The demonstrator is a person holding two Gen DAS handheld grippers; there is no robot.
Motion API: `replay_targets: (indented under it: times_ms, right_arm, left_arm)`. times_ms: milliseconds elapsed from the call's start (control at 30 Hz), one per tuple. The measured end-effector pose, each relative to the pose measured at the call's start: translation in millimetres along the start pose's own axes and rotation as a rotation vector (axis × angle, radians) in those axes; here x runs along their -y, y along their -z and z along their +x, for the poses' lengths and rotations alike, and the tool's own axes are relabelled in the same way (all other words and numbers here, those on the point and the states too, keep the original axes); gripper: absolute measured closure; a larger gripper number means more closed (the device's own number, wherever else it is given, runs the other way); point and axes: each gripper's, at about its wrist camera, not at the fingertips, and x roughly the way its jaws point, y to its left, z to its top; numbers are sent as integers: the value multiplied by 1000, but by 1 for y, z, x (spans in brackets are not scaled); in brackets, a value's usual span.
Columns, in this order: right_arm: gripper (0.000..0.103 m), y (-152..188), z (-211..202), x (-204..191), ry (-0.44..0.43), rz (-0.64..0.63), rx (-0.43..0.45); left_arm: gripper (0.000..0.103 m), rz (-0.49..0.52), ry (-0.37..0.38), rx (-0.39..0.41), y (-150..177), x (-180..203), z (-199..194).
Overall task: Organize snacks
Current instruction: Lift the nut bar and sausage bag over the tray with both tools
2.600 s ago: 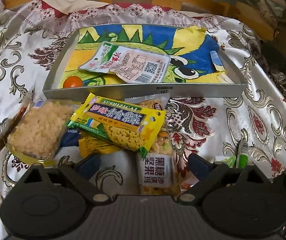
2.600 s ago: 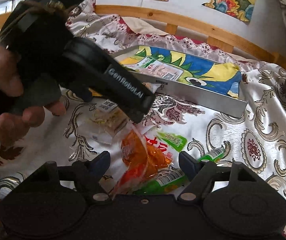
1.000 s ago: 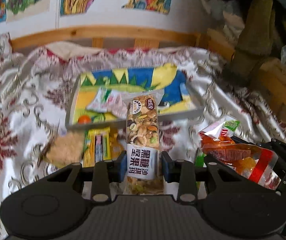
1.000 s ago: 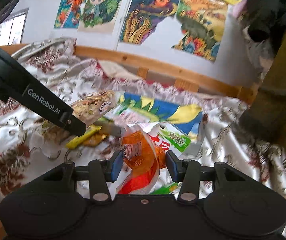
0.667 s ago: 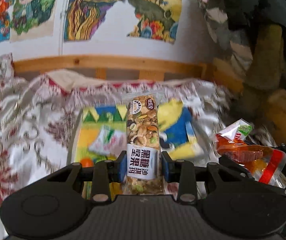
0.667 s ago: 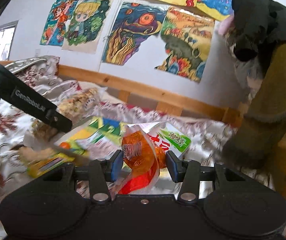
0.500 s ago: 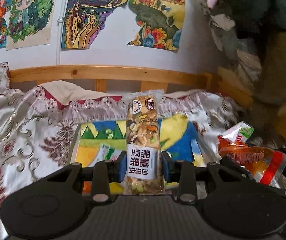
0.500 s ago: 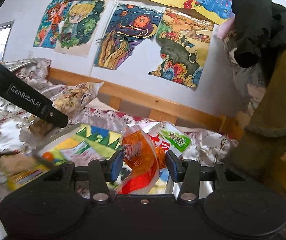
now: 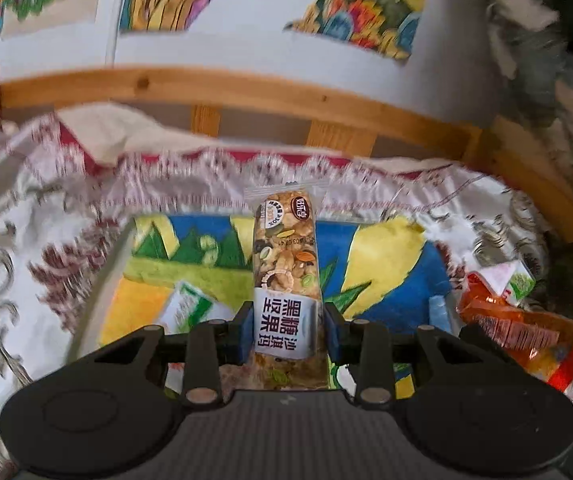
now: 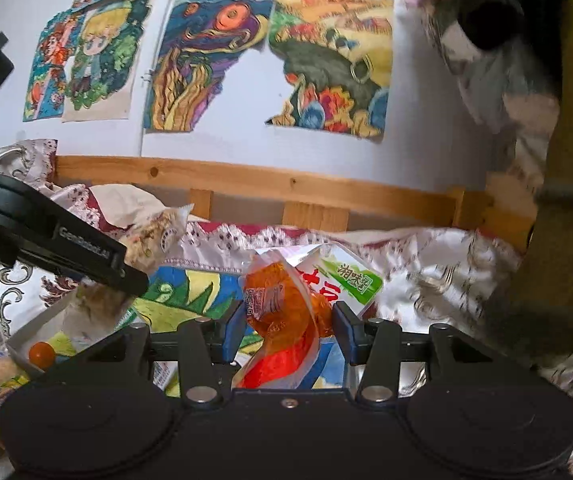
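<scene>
left gripper (image 9: 287,334) clamped on nut bar (image 9: 286,276), held upright above tray (image 9: 102,280). right gripper (image 10: 287,330) pinching orange snack bags (image 10: 286,312) over tray's right end. risk: slippery bags slide loose, or both releases collide over tray.

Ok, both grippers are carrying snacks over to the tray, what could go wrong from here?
1. The right gripper pinches a floppy orange packet together with a white and green packet; one of them could slip out on the way.
2. The left gripper holds the nut bar near its lower end, so the long upper part could swing and land crooked in the tray.
3. The two grippers are close together over the tray and might bump when releasing.
</scene>
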Motion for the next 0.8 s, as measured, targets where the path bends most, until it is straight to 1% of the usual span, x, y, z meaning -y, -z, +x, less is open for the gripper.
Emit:
replay_targets:
  times_ms: [67, 167, 300, 533, 633, 800]
  right_arm:
    - [54, 10, 7, -2, -1, -10, -14]
    - [54, 21, 17, -4, -8, -9, -37]
    - [54, 29, 23, -6, -17, 1, -54]
    - [54, 39, 39, -5, -37, 32, -129]
    - [54, 43, 43, -3, -42, 50, -156]
    - [53, 44, 43, -3, -42, 54, -162]
  left_arm:
    - [65, -6, -17, -32, 4, 0, 11]
    - [65, 14, -33, -66, 10, 3, 21]
    - [65, 41, -51, -89, 18, 4, 29]
    - [65, 45, -77, -152, 26, 2, 43]
    - [65, 45, -79, -155, 26, 4, 45]
    - [64, 60, -85, -156, 28, 7, 46]
